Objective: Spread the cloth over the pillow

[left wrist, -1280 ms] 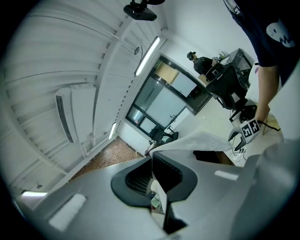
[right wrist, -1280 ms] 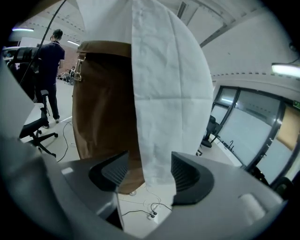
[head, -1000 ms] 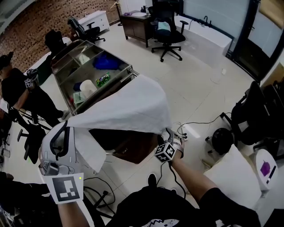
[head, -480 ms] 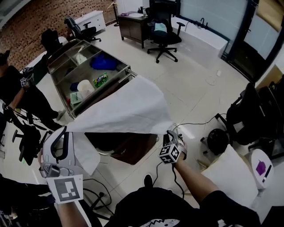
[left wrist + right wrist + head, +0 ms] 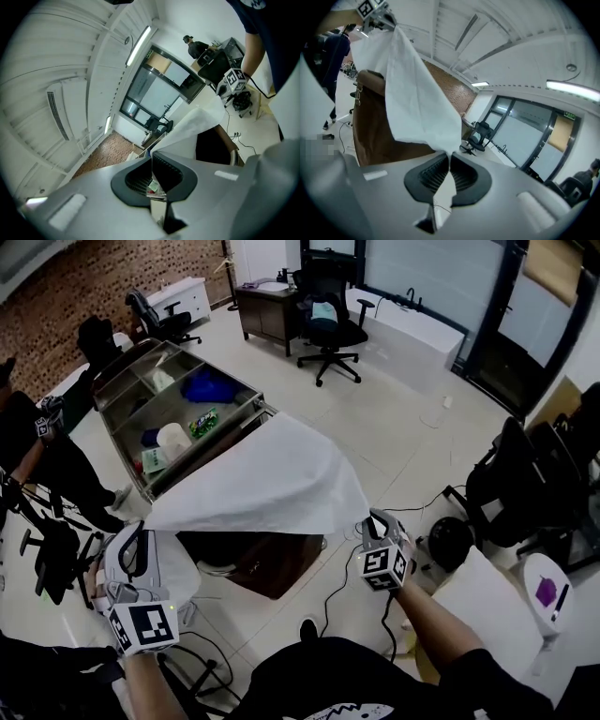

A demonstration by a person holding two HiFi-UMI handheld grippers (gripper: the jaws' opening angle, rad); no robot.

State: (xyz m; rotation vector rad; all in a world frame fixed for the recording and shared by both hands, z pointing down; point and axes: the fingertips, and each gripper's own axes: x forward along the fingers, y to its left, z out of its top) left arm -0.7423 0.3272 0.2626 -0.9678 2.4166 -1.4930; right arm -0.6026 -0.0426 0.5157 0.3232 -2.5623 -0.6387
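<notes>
The person is holding a white cloth (image 5: 267, 474) stretched out in the air between the two grippers, so that it is hanging like a shallow tent over a dark brown cushioned seat (image 5: 258, 559) standing on the pale tiled floor (image 5: 403, 442). The left gripper (image 5: 142, 532) is sitting at the near left with its jaws fully together, pinching the cloth's near-left corner; in the left gripper view the jaws (image 5: 152, 164) are meeting on the fabric's edge, and the cloth (image 5: 197, 124) is running away from them toward the other gripper. The right gripper (image 5: 372, 524) is at the near right of the cloth; its jaws have just been closing, and in the right gripper view (image 5: 449, 161) they are clamping a gathered corner of the cloth (image 5: 417, 103), which is rising from them in a broad fold above the brown seat (image 5: 370, 136). The cloth's far edge is lying against the near end of a metal worktop (image 5: 122, 381) divided into compartments, which are holding a blue bundle (image 5: 208, 385), a white roll (image 5: 173, 437) and a green packet (image 5: 203, 420). What looks like a white pillow (image 5: 478, 601) is lying at the near right, well apart from the cloth and beside the person's right arm. A black office chair (image 5: 325, 324) is standing far off.
</notes>
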